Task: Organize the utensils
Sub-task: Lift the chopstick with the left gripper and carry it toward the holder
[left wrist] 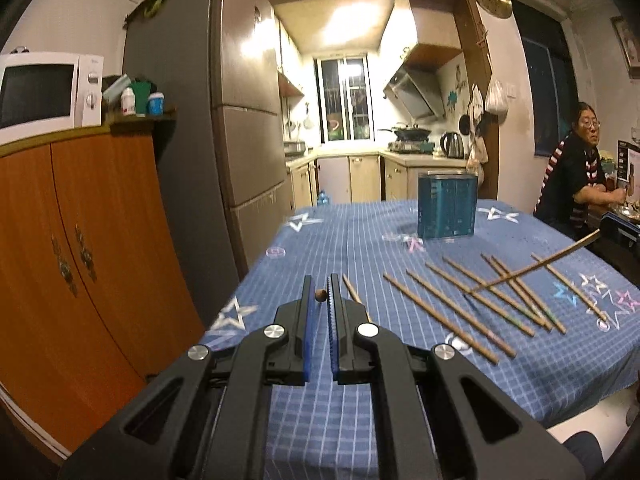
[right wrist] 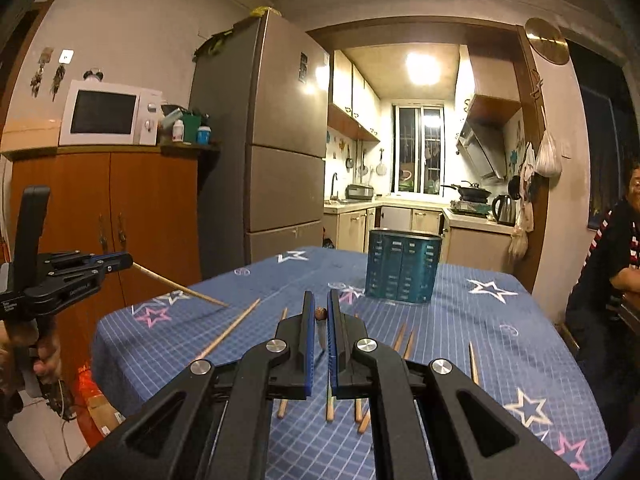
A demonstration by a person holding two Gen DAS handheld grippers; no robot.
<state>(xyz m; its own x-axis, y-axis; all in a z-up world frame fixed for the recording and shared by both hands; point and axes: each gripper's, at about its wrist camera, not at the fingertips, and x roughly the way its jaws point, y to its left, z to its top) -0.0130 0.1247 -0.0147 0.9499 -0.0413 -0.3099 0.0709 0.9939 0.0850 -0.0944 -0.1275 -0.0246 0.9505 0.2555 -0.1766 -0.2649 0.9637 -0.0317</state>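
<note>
**Carry both chopsticks to the holder and drop them in tip-down**

Each tool is clamped on one chopstick. In your left tool [left wrist: 323, 294] the butt end of its chopstick [left wrist: 319, 295] shows between the blue pads, and the right wrist view shows that stick's shaft slanting down and away over the tabletop [right wrist: 500, 320]. Your right tool [right wrist: 319, 314] grips its own chopstick [right wrist: 320, 313] the same way, near the thick end, with the shaft hanging below the jaws.

The teal utensil holder [right wrist: 403, 266] stands upright toward the far side of the tabletop, well apart from both tools. The remaining chopsticks [left wrist: 472, 300] lie scattered on the blue checked cloth between you and it.

To do this step well, I judge:

- Lift high enough that the hanging tips pass over the loose sticks and then over the holder's rim.
- Take one tool in at a time; two long sticks converging on one opening are likely to cross.
- Tilt the wrist so the stick points nearly straight down before you part the pads, or it may catch the rim and tip out.
- Release only once the tip is well inside.

A seated person [left wrist: 576, 176] is at the right edge; keep the swinging tips away from that side.
</note>
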